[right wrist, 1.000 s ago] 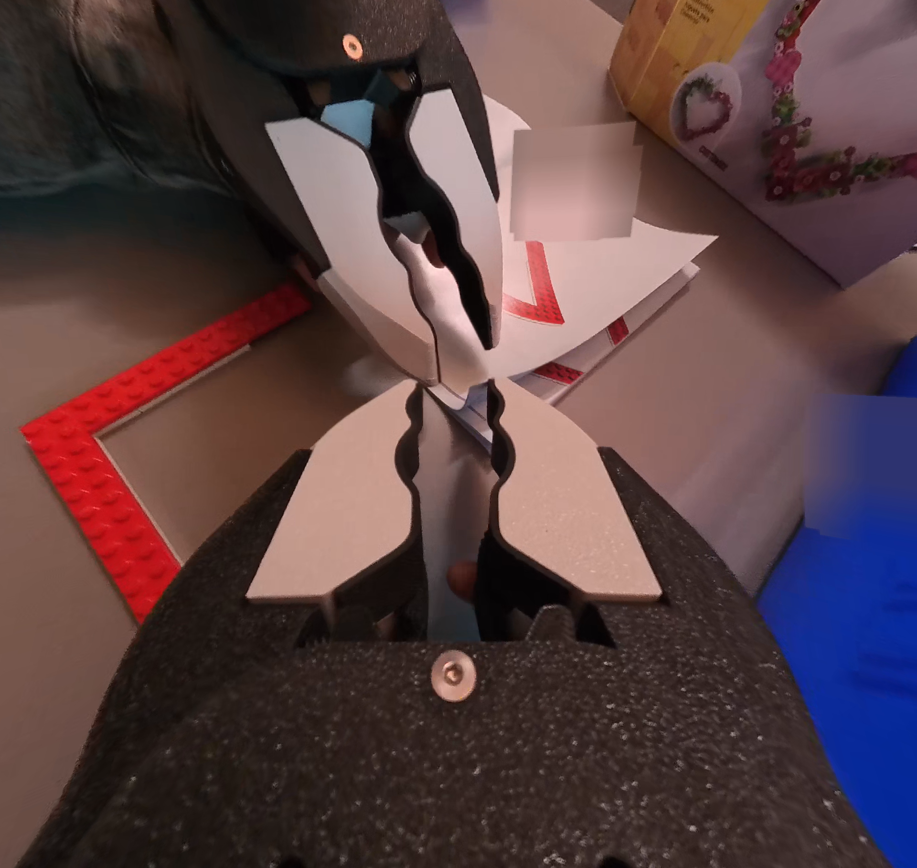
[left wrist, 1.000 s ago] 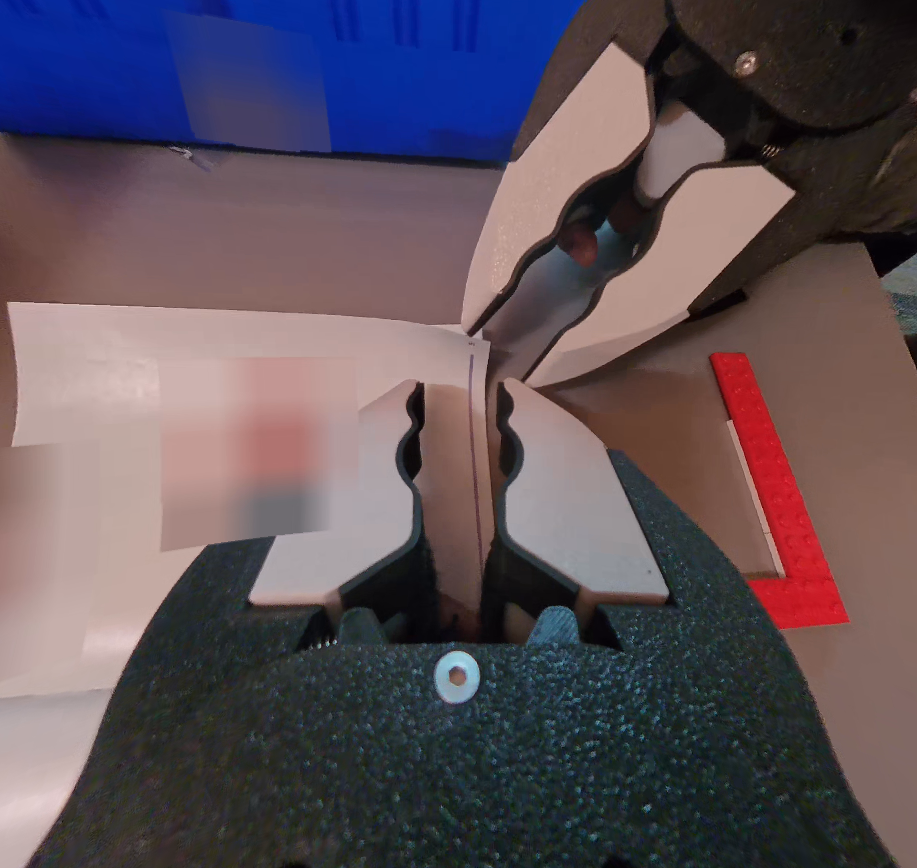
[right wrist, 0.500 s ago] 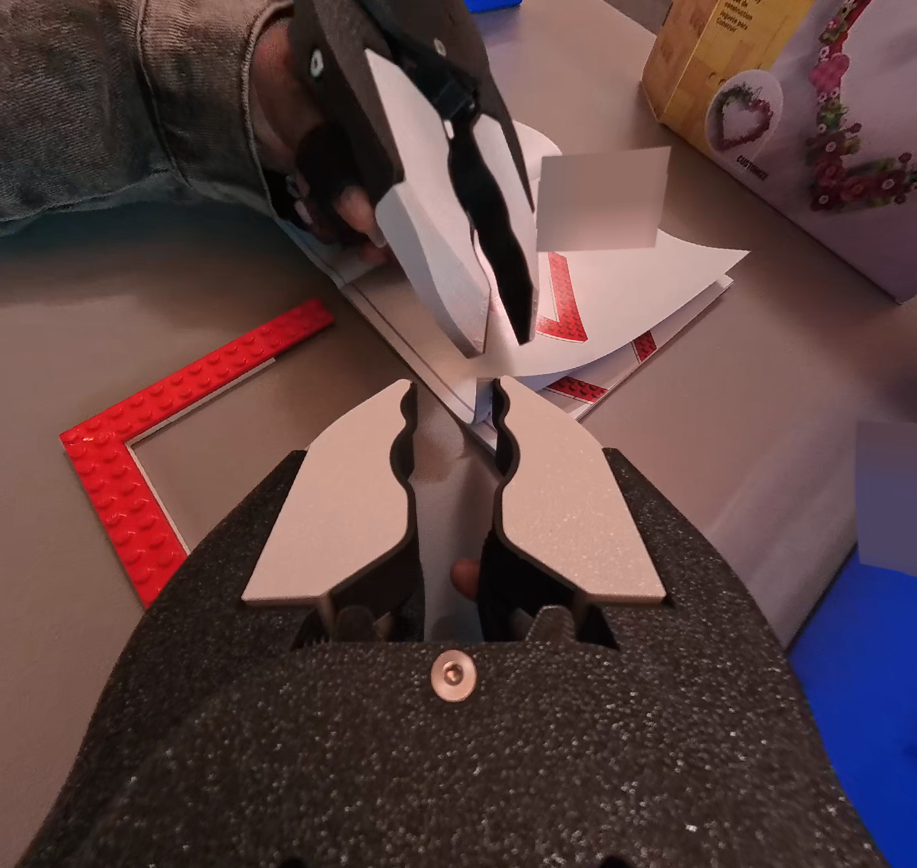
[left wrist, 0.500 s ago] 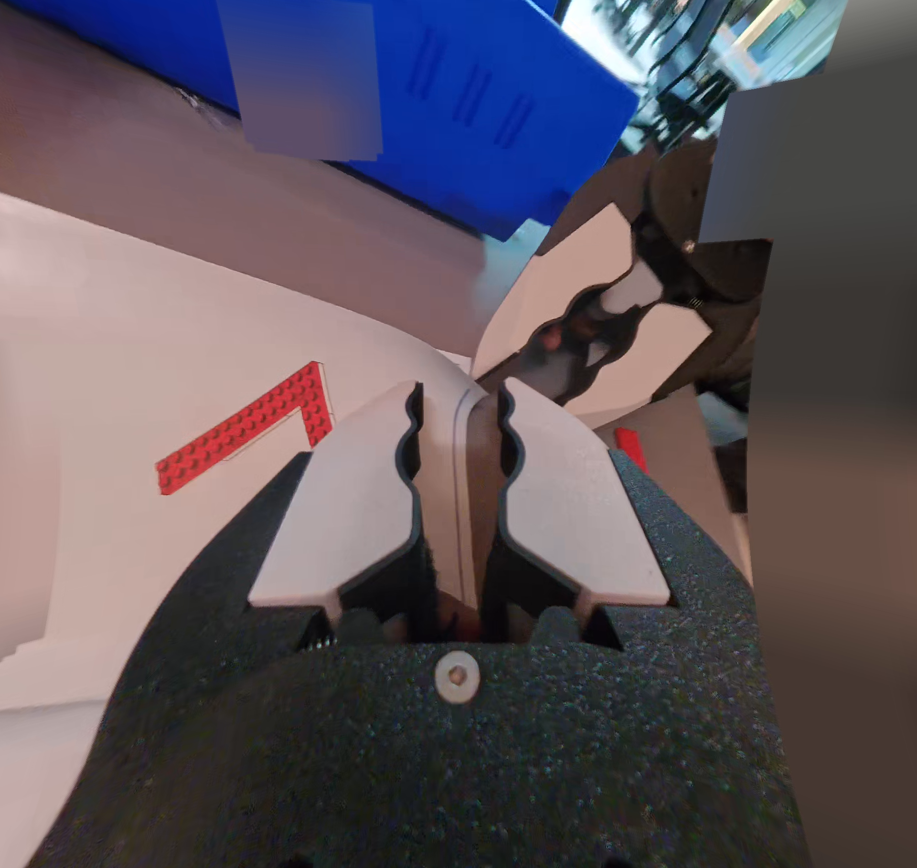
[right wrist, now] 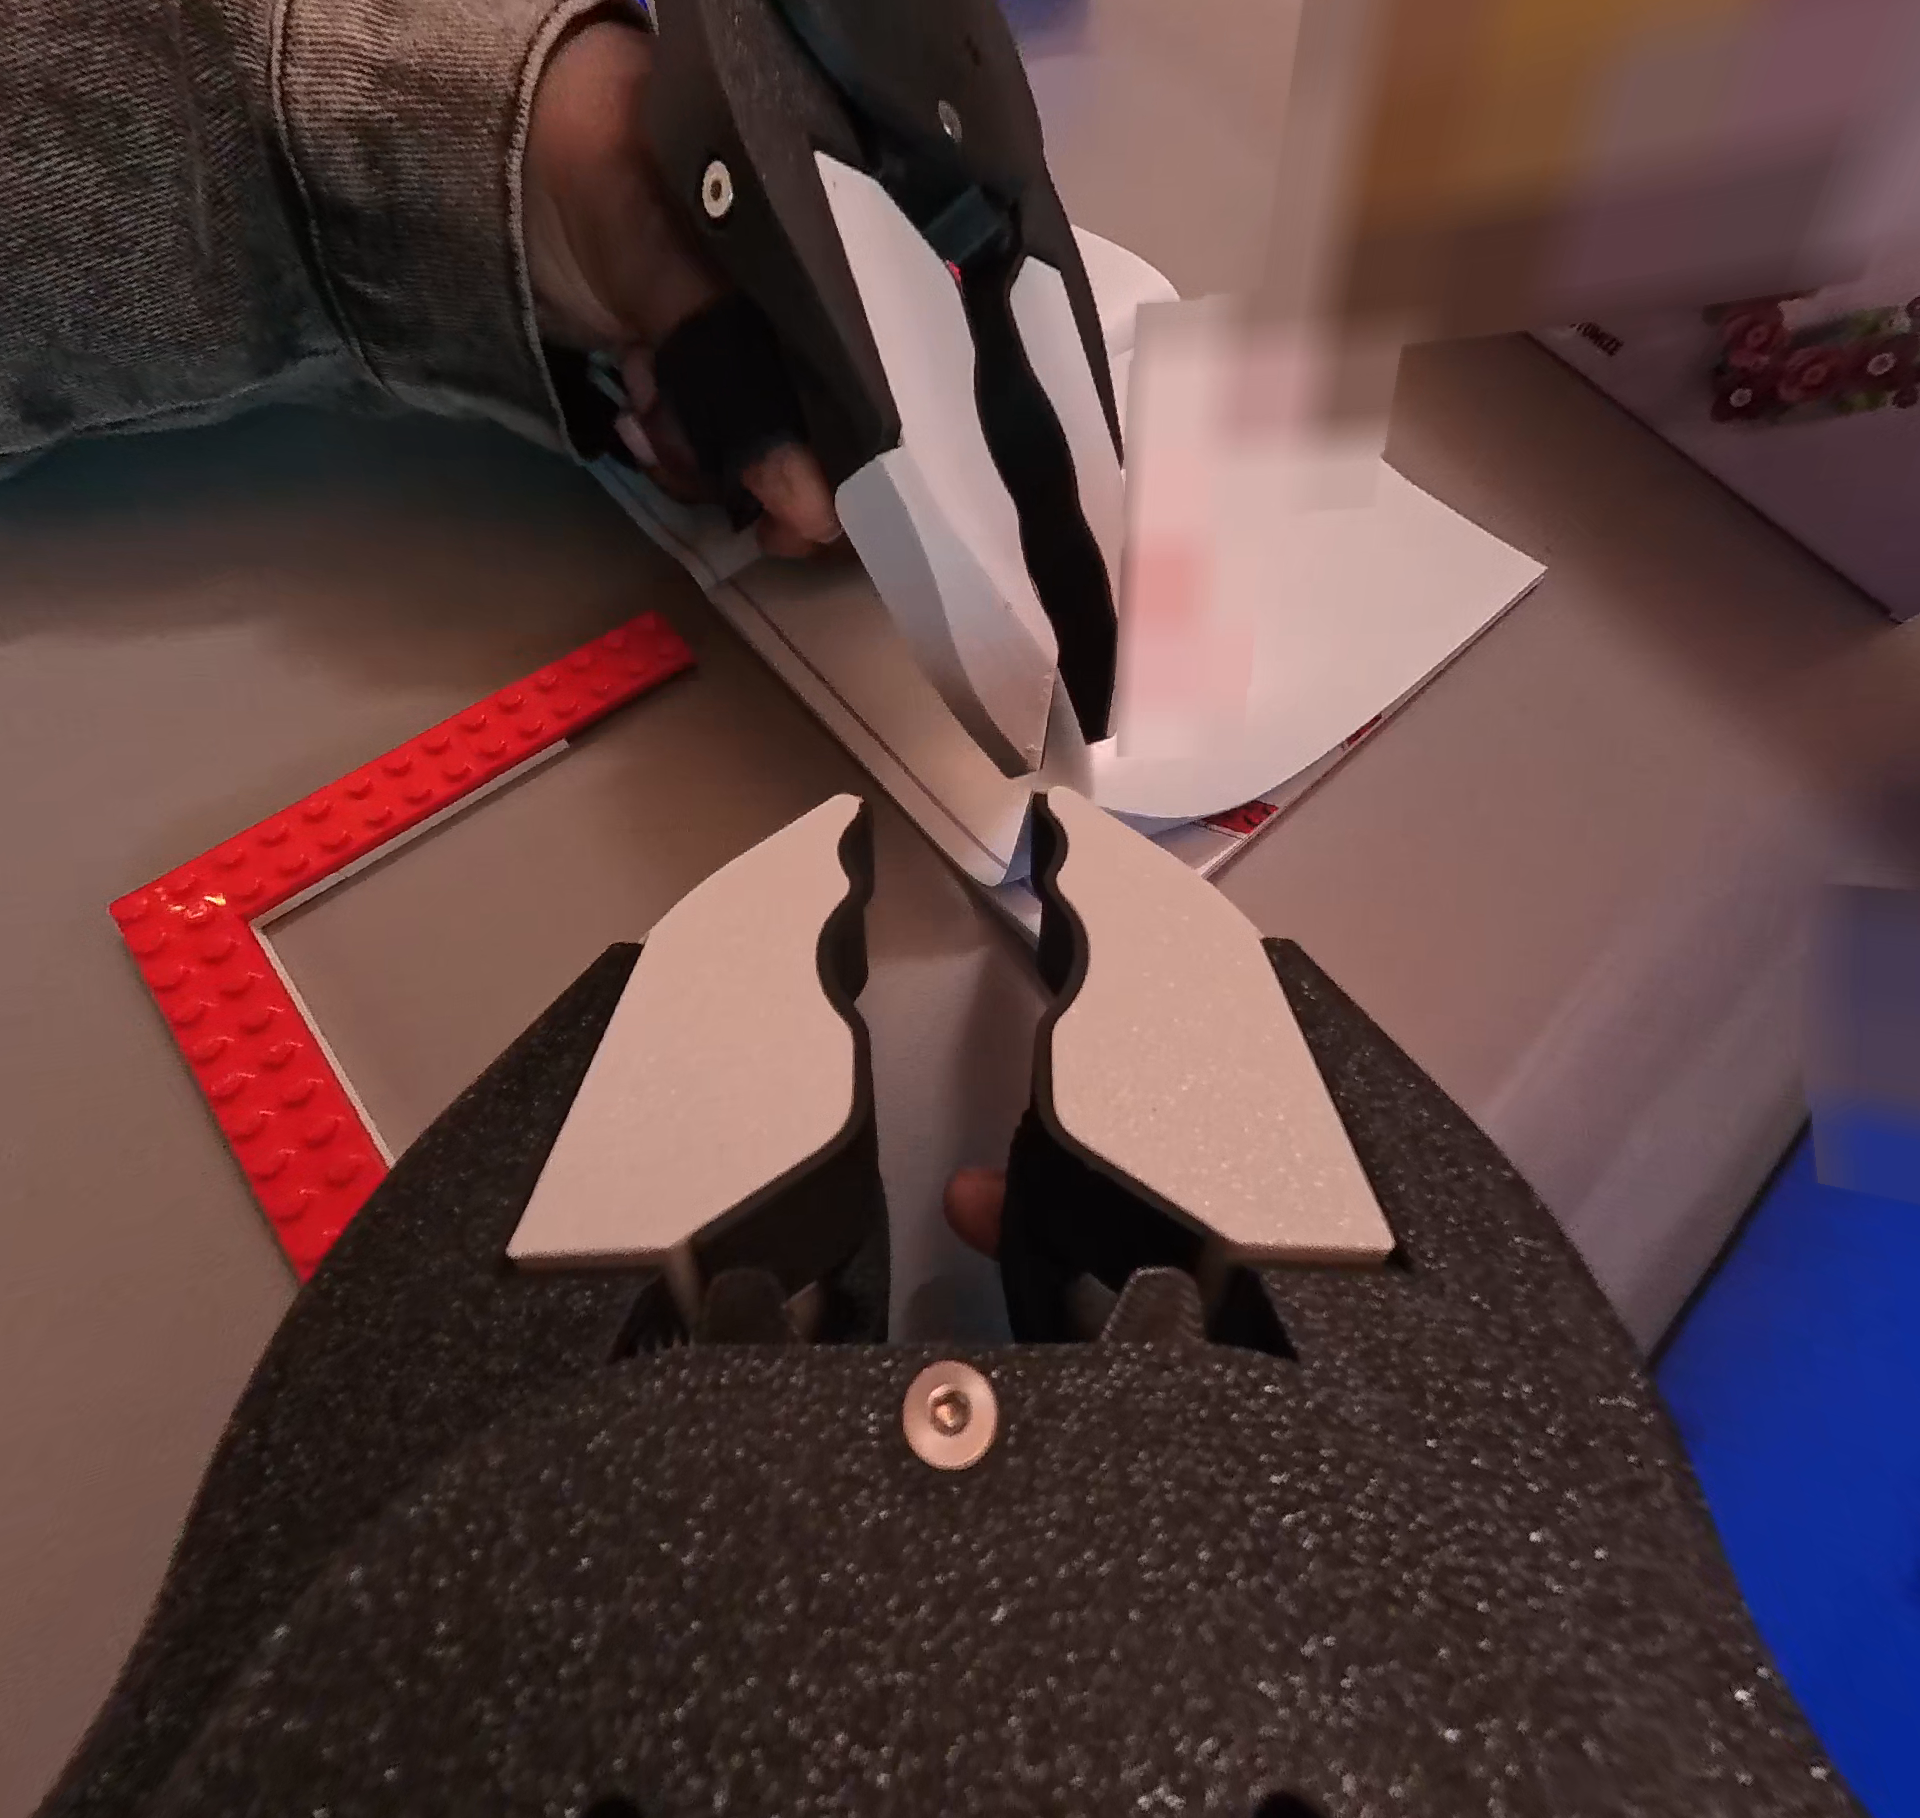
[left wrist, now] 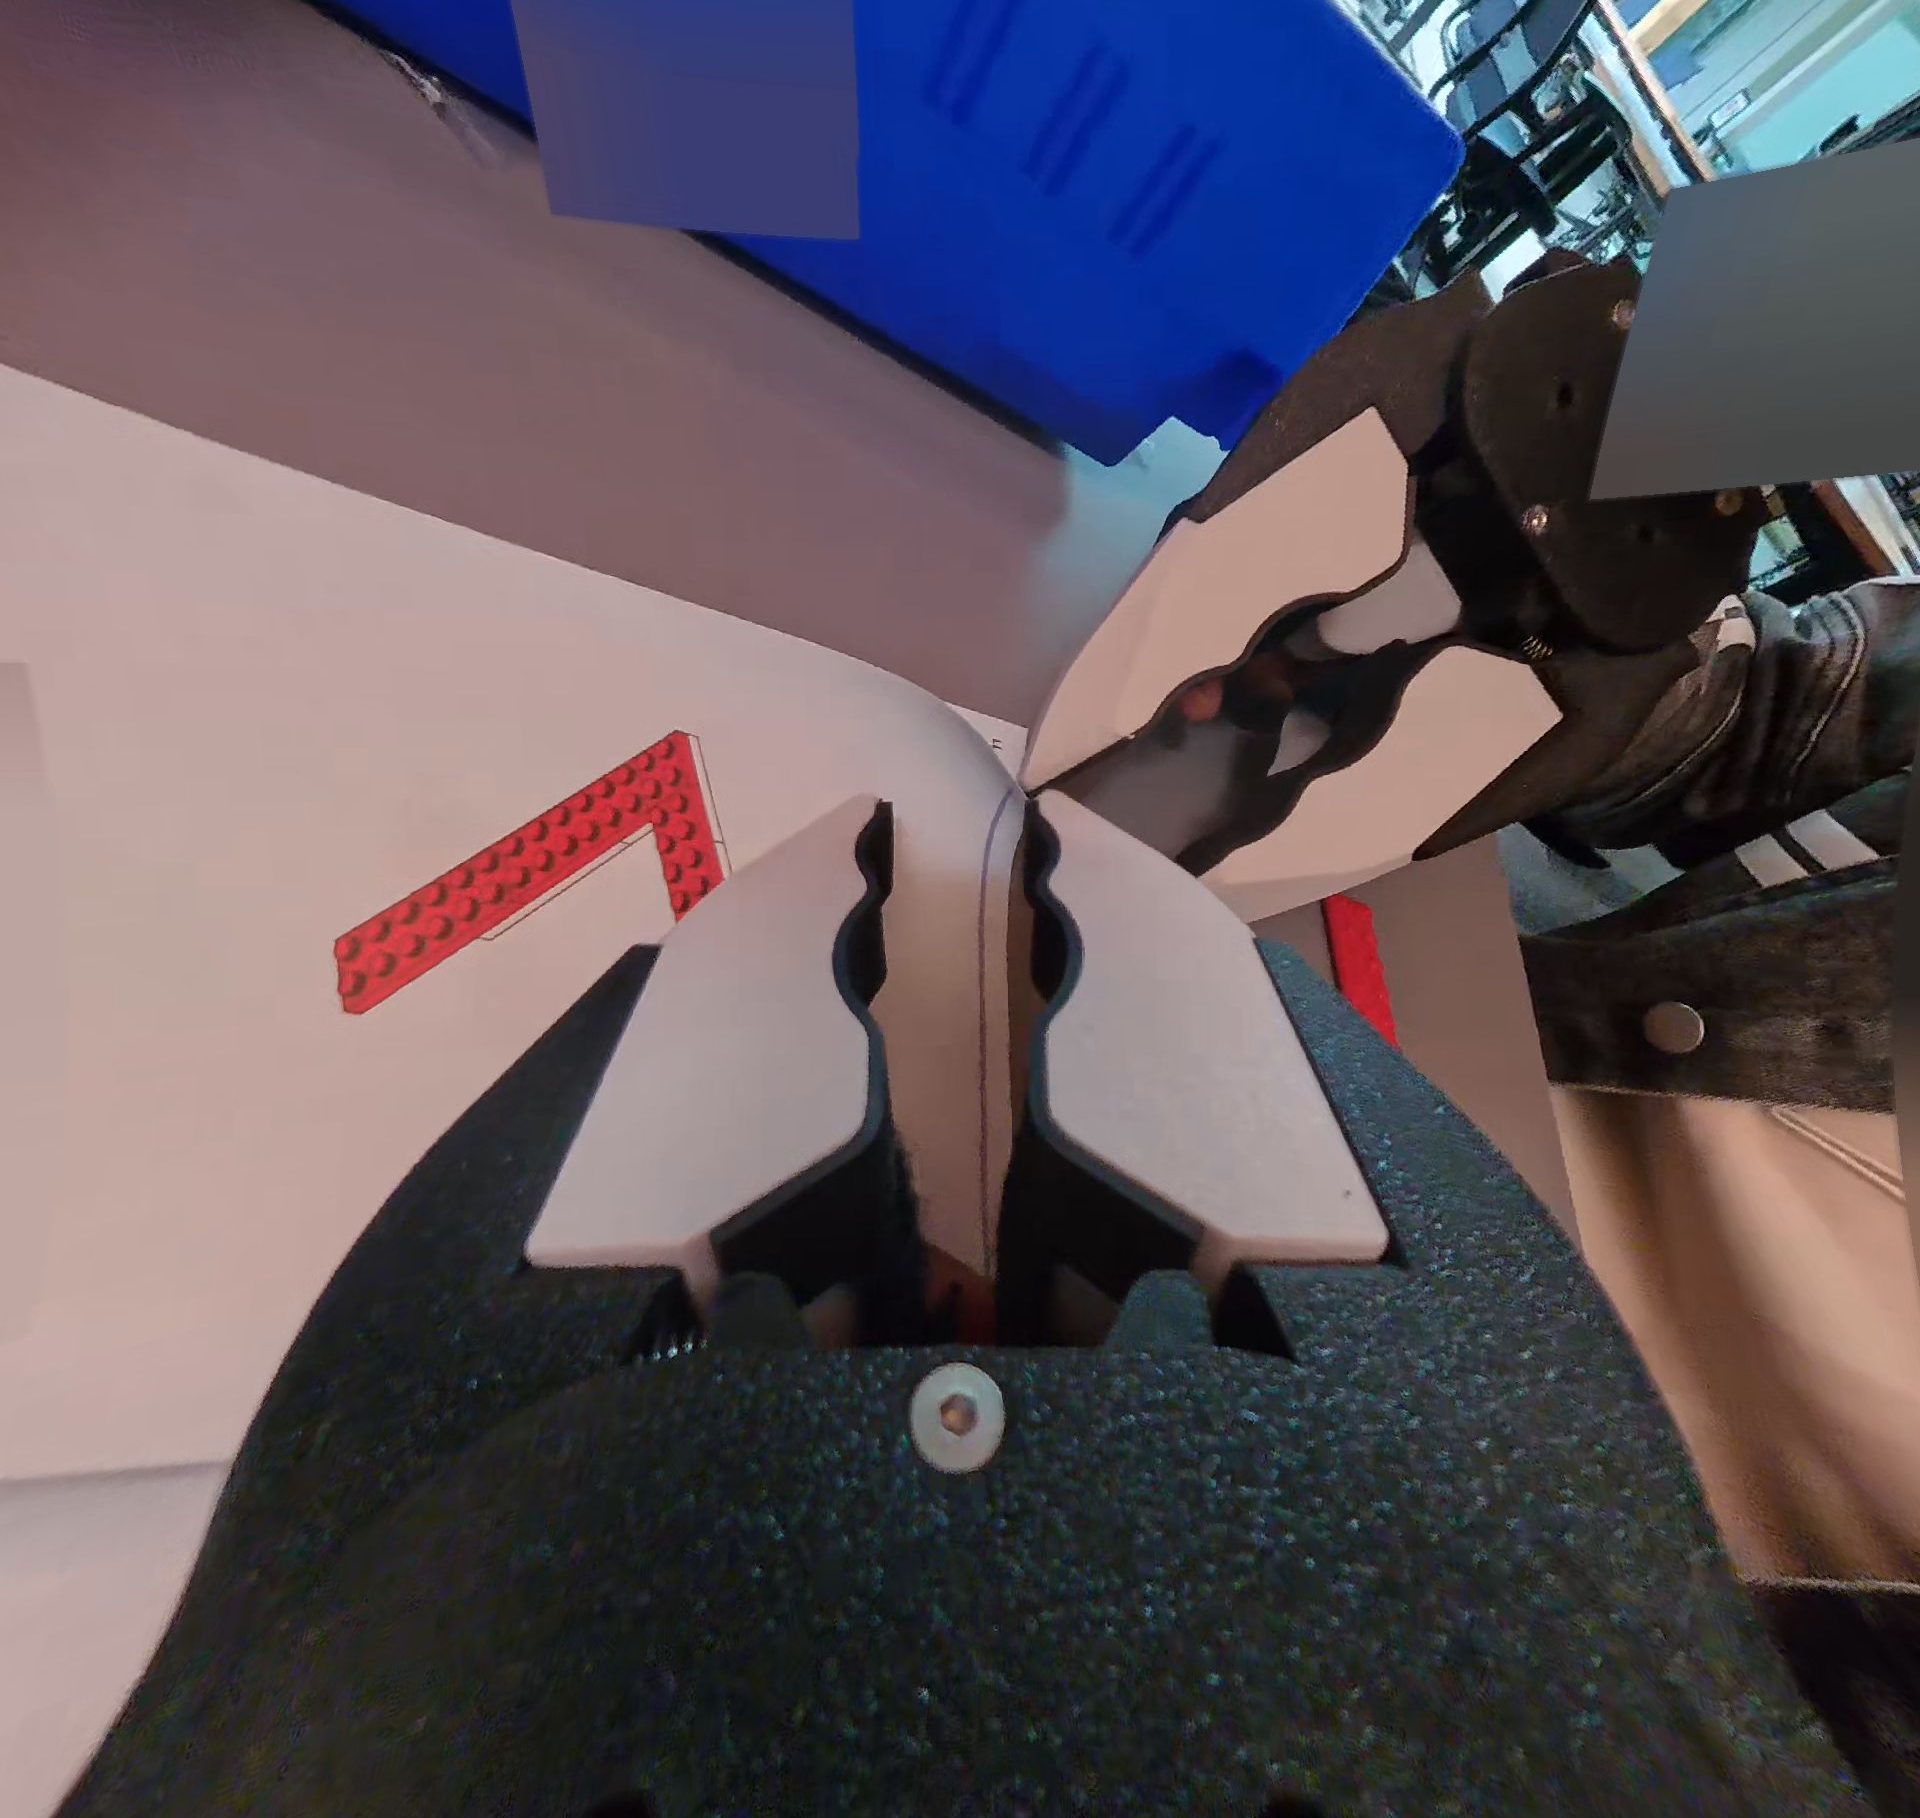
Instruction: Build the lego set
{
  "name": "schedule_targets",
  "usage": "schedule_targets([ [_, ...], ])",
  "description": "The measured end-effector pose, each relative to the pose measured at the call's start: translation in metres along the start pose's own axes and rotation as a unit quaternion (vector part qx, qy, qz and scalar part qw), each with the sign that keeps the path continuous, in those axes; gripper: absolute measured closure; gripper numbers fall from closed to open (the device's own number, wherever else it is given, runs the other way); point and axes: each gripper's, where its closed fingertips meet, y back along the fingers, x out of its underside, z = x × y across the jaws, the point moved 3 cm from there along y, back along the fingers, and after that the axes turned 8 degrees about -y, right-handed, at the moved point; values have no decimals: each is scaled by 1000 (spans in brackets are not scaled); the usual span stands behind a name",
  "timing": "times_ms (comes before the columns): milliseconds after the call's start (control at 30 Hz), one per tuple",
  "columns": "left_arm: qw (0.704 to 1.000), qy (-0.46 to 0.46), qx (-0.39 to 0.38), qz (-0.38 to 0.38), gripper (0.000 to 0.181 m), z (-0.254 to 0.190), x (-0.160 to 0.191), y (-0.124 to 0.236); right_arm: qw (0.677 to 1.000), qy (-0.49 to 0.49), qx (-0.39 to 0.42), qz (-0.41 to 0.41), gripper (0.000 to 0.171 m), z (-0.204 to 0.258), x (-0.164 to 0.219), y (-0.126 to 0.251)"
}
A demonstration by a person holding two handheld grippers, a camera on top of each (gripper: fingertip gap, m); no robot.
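Note:
The white instruction booklet [right wrist: 1403, 605] lies open on the grey table. My left gripper [left wrist: 956, 807] is shut on the edge of one page [left wrist: 416, 677] and holds it lifted and curled; that page shows a printed red L shape. The same gripper shows edge-on in the right wrist view [right wrist: 1070, 740]. My right gripper [right wrist: 951, 812] is open and empty, its right fingertip [right wrist: 1049, 823] at the booklet's near corner; it also shows in the left wrist view [left wrist: 1117, 828]. A red L-shaped Lego frame [right wrist: 260, 937] lies flat to the left of the booklet.
A blue bin [left wrist: 1039, 158] stands behind the booklet, and more blue [right wrist: 1818, 1405] shows at the right edge. The Lego box [right wrist: 1766, 366] stands at the back right, partly blurred. A sleeved arm [right wrist: 260, 158] reaches in from the left above the table. My two grippers' fingertips are within a few centimetres of each other.
My left gripper has risen and tilted, lifting and curling the page. My right gripper has stayed low at the booklet's corner, still open.

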Motion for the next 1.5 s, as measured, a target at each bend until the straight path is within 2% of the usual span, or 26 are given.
schedule_targets([
  [500,999,-1,-35,28,156,5,4,-5,999,-3,18,32,142,-4,7,-3],
  [833,1000,15,-14,-5,156,5,-1,1,997,-15,38,59,143,-11,17,1],
  [1233,1000,22,-13,-4,154,6,0,1,996,-18,40,76,143,-11,22,4],
  [1500,997,-55,-33,35,134,-4,5,-6,997,-6,16,80,132,-4,18,-4],
])
